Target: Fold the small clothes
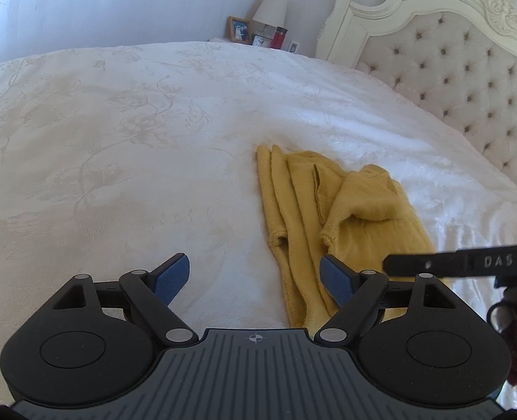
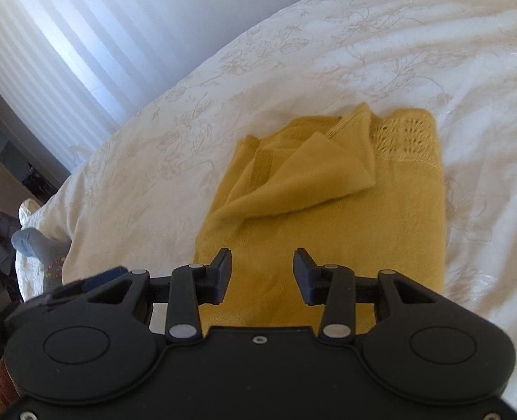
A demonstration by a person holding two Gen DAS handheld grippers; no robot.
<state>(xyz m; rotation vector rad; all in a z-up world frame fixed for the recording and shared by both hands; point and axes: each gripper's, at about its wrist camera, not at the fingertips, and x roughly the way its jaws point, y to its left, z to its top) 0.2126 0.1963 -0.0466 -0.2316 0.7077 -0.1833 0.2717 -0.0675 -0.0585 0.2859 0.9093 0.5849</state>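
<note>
Right gripper (image 2: 262, 276) hangs over the near end of the yellow sweater (image 2: 328, 217), jaws partly spread, nothing between the pads. Left gripper (image 1: 256, 280) sits spread wide at the sweater's left edge, also empty. Sweater lies on the white bedspread (image 1: 118, 140), body roughly squared, one sleeve (image 2: 293, 178) flopped loosely across the top. Looks mid-fold: sleeves in, final fold not yet done. Next move likely needs both grippers to pinch the near hem corners and carry them over, keeping that loose sleeve tucked.
</note>
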